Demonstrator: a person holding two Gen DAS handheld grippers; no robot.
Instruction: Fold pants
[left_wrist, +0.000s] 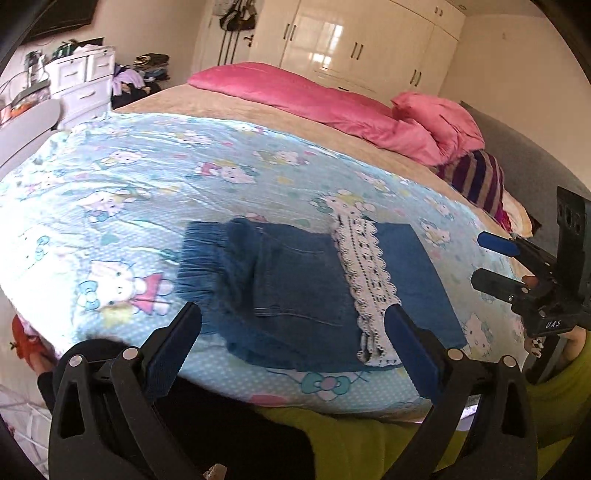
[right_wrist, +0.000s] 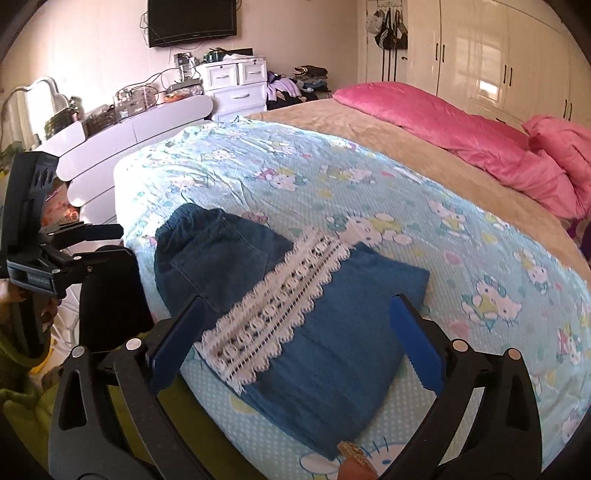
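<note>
Closest to me, the left gripper (left_wrist: 291, 343) hangs just off the near edge of the bed (left_wrist: 229, 107), its fingers (left_wrist: 173, 343) spread wide with nothing between them. The right gripper (right_wrist: 295, 343) is held the same way, fingers (right_wrist: 417, 343) wide apart and empty, poised above the near end of the pants (right_wrist: 295, 295).

The pants are blue denim, folded into a compact bundle that lies flat on the cartoon-cat sheet (right_wrist: 369, 177) near the bed's front edge. The elastic waistband (left_wrist: 203, 254) is at the left end, a back pocket faces up, and a white lace strip (right_wrist: 273, 306) runs across the top of the bundle.

Beyond the sheet the tan bedcover is bare, with a pink pillow (left_wrist: 295, 92) along the far side. Further back stand a white dresser (right_wrist: 236, 85), a wall television (right_wrist: 192, 20) and glossy wardrobes (left_wrist: 354, 37).
</note>
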